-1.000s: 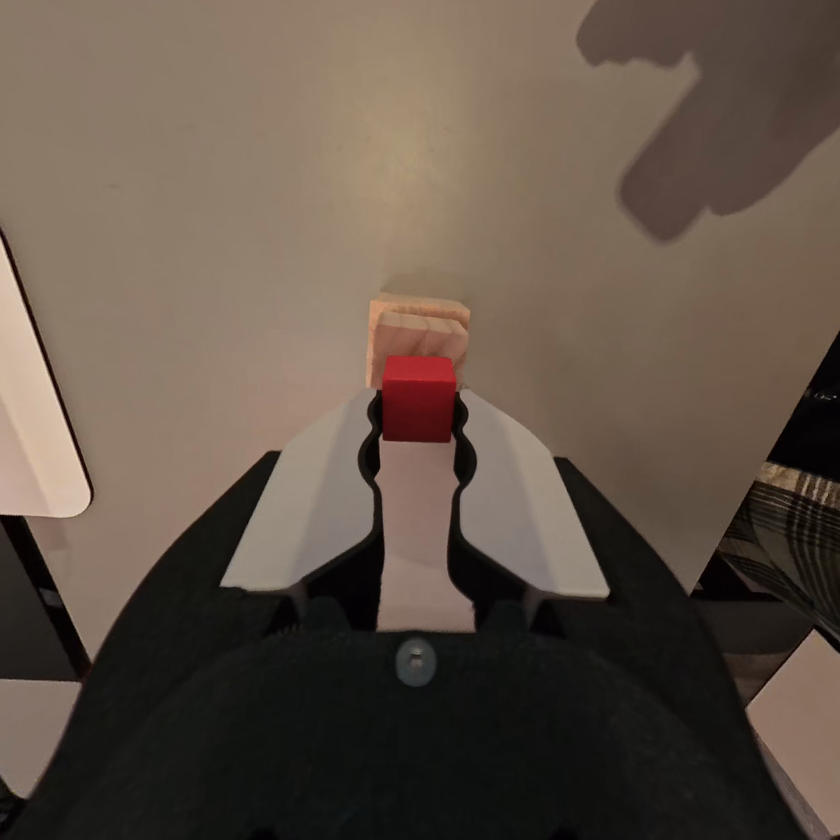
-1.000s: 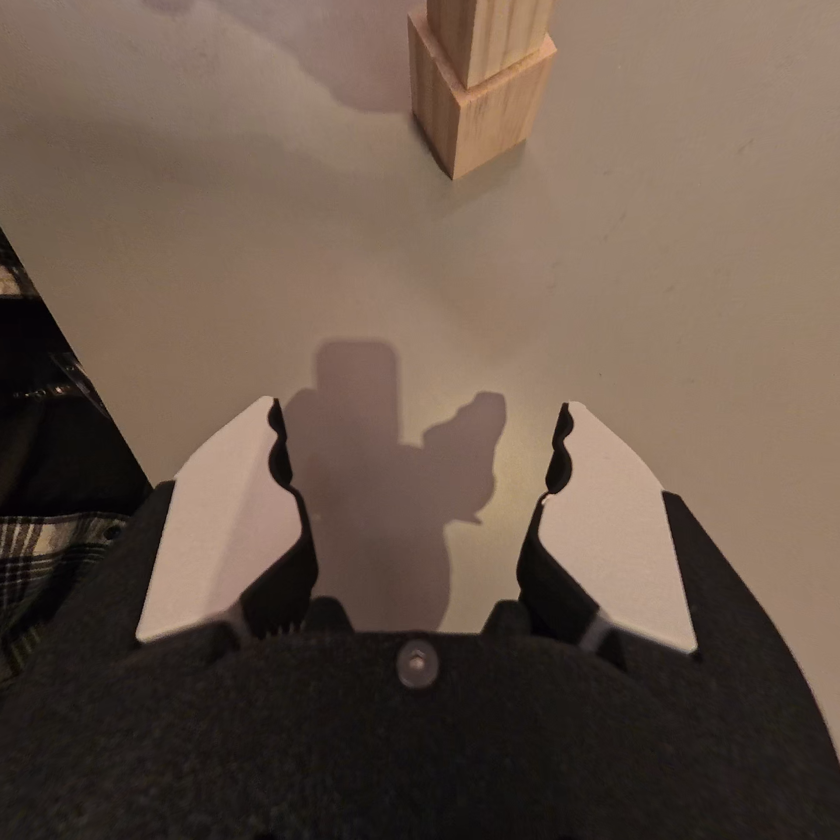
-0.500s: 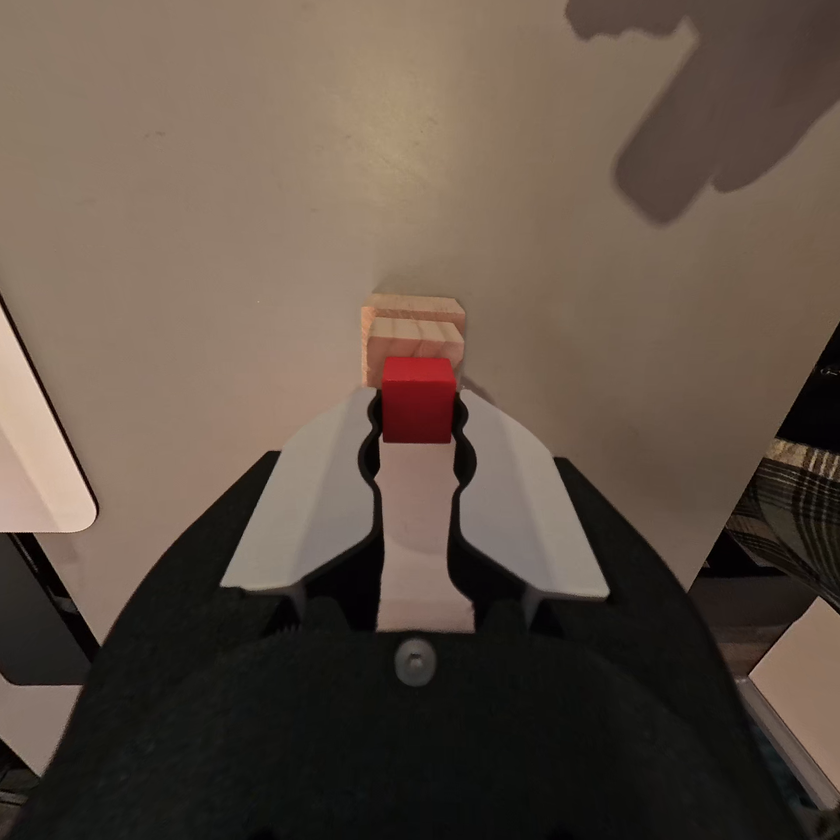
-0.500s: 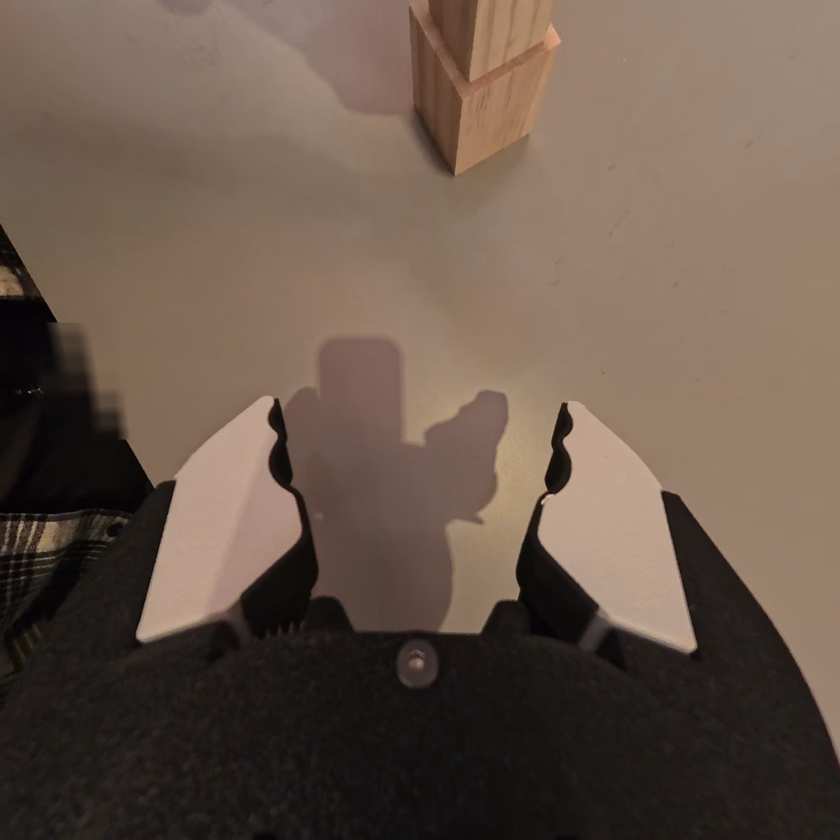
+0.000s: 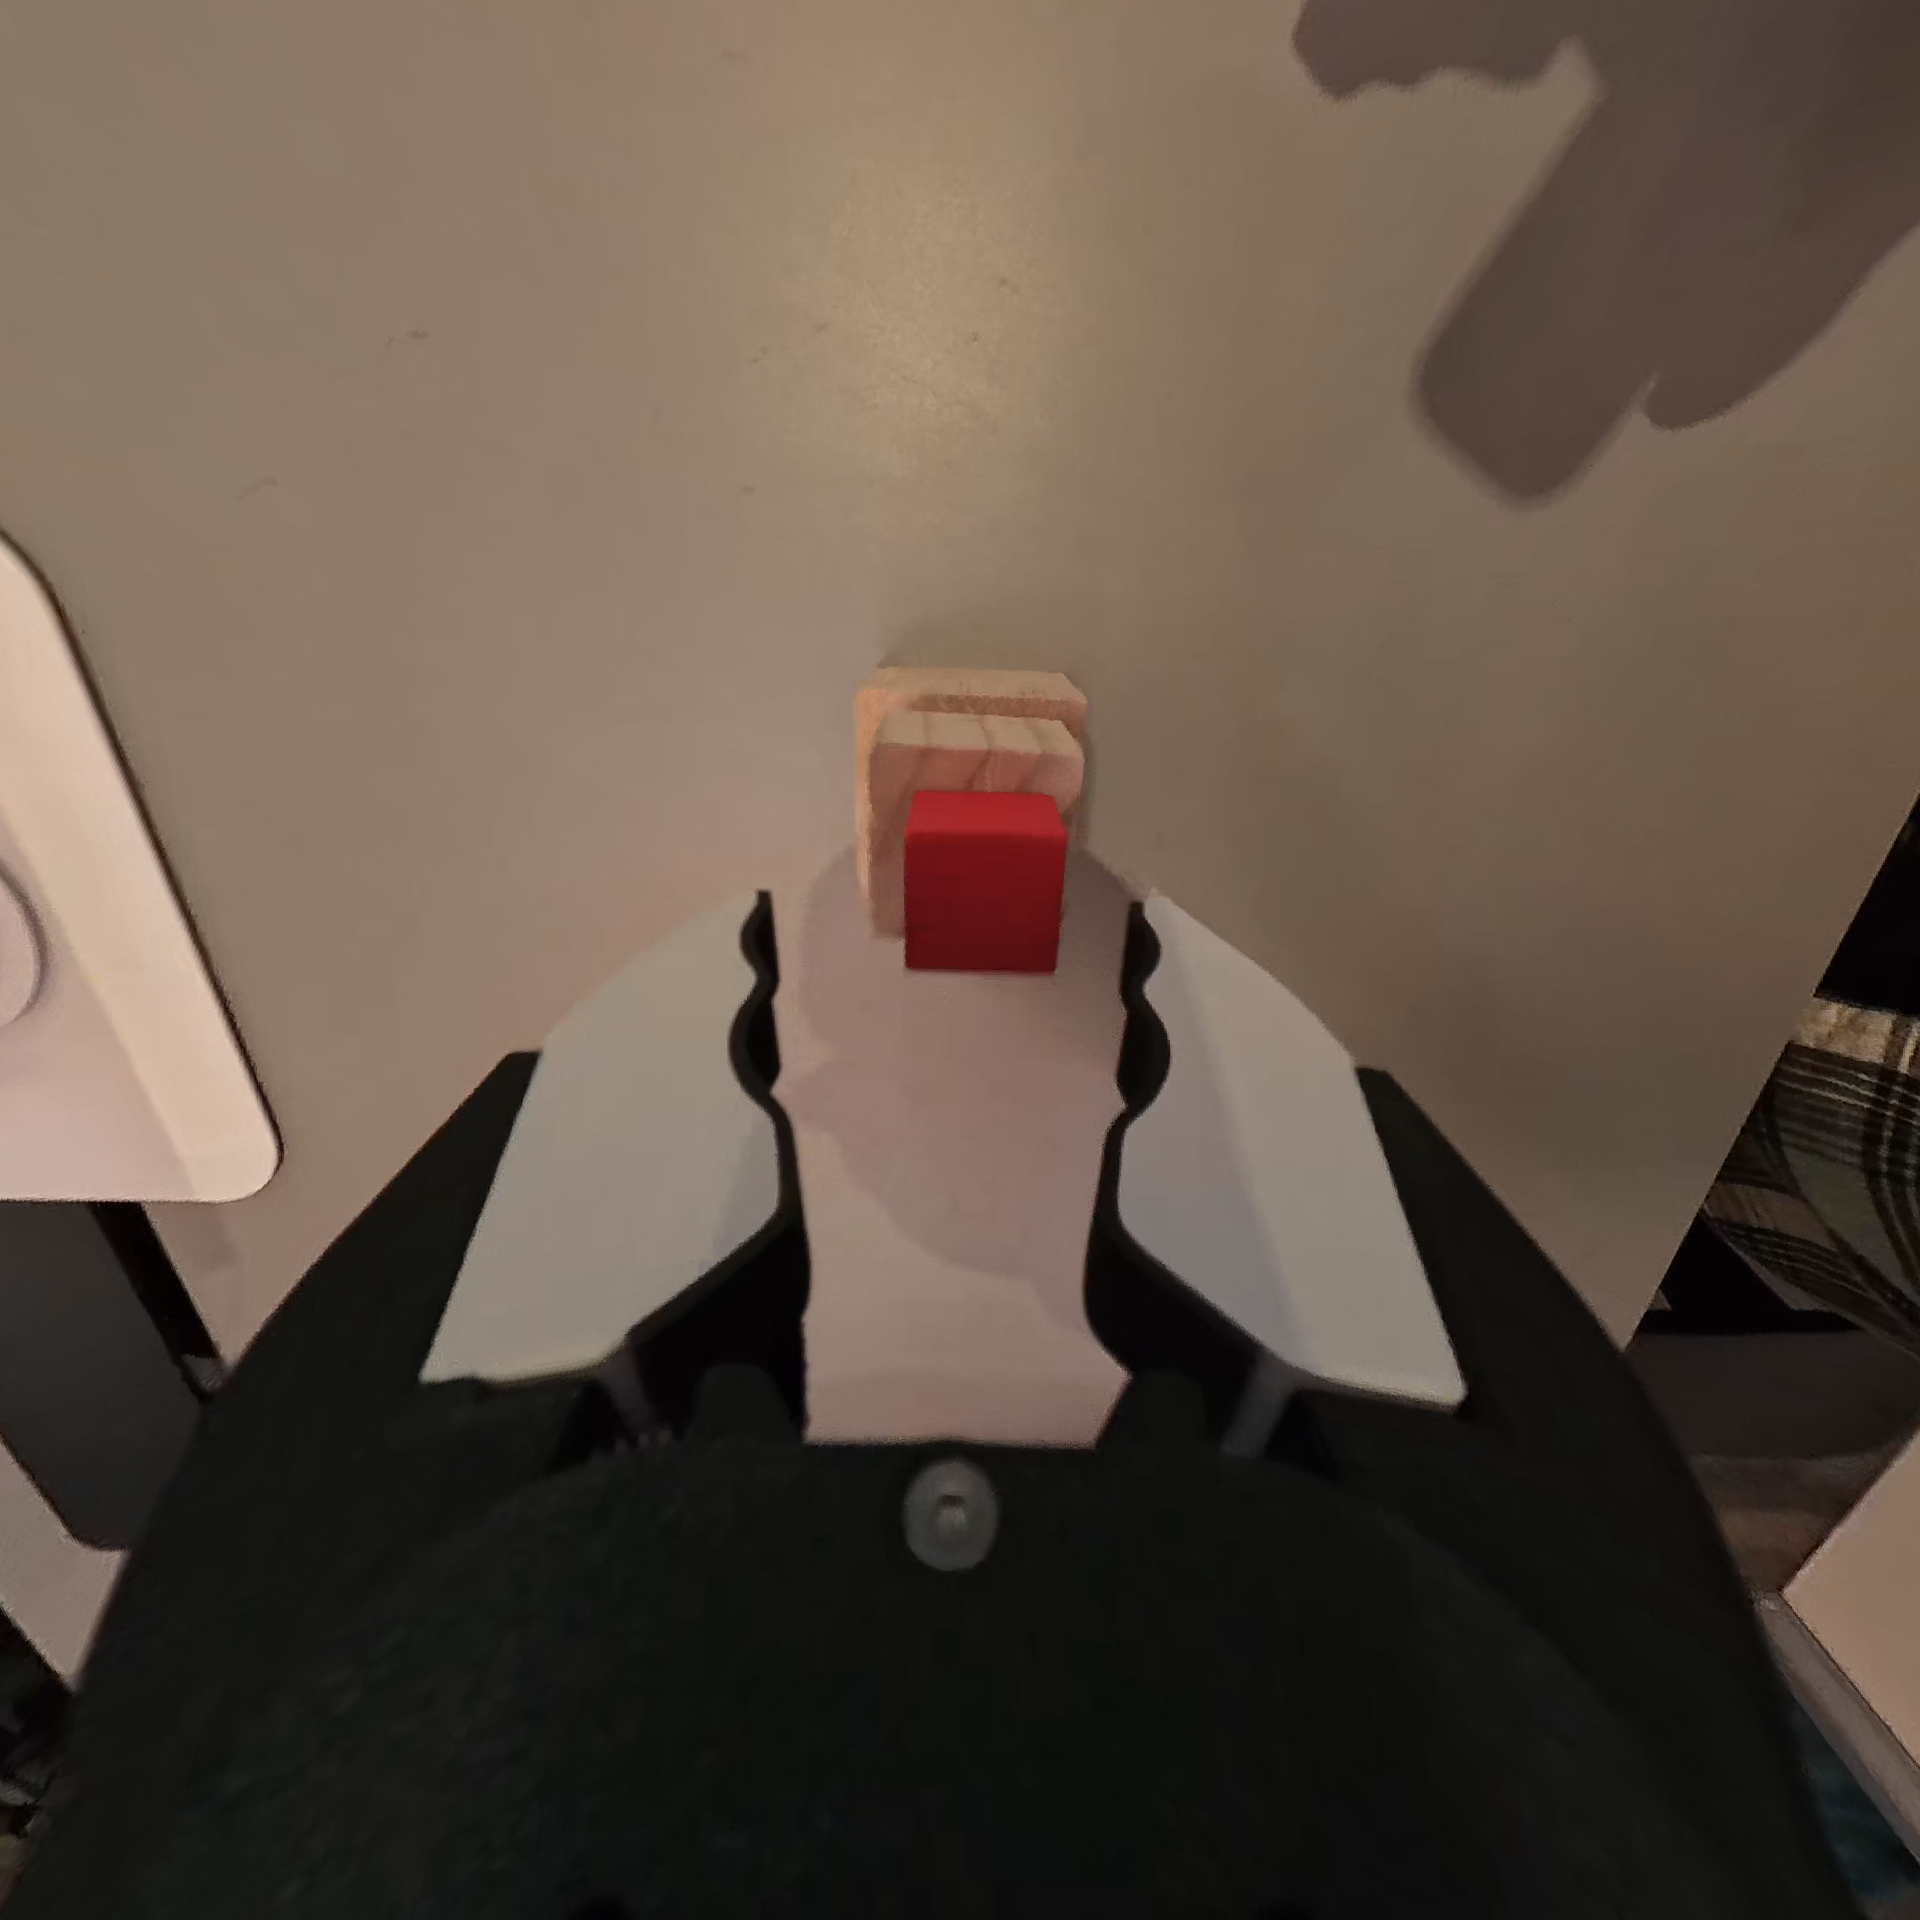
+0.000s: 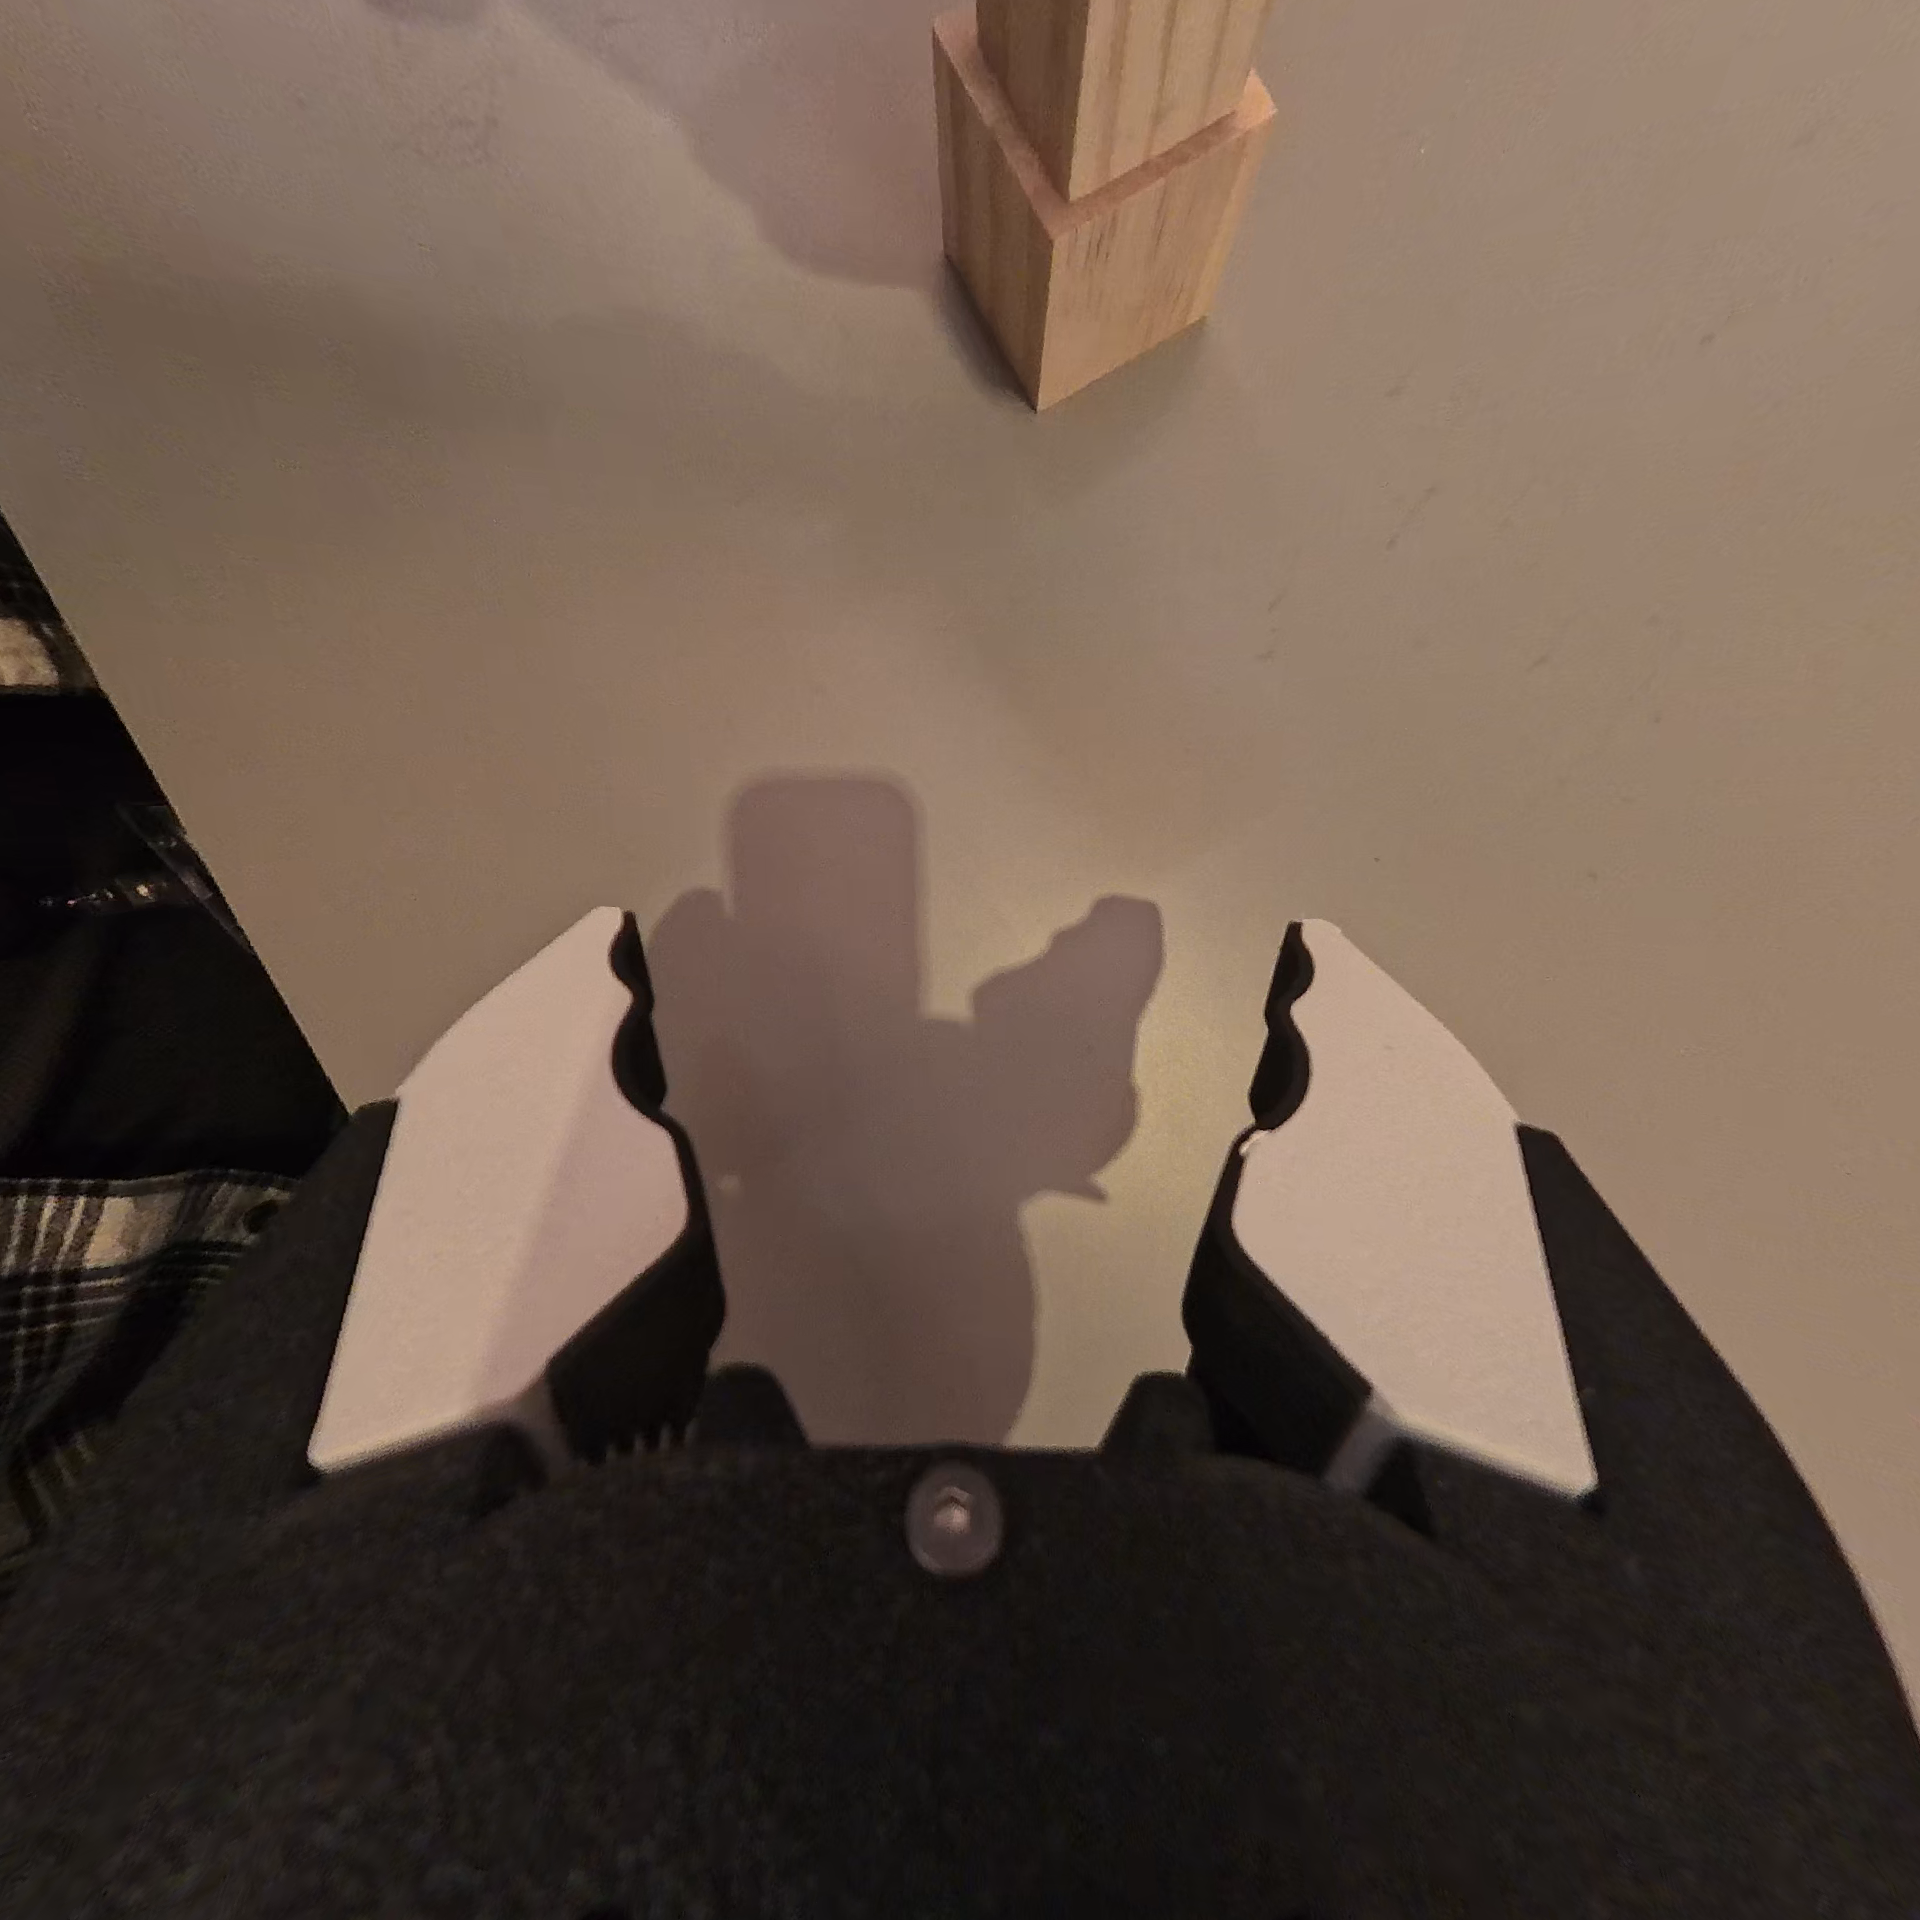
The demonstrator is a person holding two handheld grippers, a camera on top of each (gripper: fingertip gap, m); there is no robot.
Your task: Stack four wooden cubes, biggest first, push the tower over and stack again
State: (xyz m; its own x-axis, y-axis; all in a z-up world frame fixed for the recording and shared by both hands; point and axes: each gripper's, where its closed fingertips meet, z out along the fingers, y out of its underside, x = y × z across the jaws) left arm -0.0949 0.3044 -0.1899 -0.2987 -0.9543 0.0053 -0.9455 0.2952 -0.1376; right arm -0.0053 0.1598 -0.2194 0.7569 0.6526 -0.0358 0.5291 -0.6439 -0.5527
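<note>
Red cube (image 5: 982,894) is now sitting free atop the tower (image 6: 1101,197); left gripper (image 5: 951,914) is opening off it, fingers clear either side. Right gripper (image 6: 961,945) is idling wide, near the tower base. Placement looks done.

In the left wrist view the tower (image 5: 971,769) stands on the worktop (image 5: 520,416) straight ahead of the left gripper (image 5: 951,914), seen from above. The topmost cube (image 5: 982,896) sits on a wider cube (image 5: 977,764), which rests on a still wider one. The jaws stand spread to either side of the topmost cube, apart from it. In the right wrist view the tower's base cube (image 6: 1122,249) lies well ahead of the right gripper (image 6: 961,951), slightly right, with a narrower cube (image 6: 1122,94) on it.
</note>
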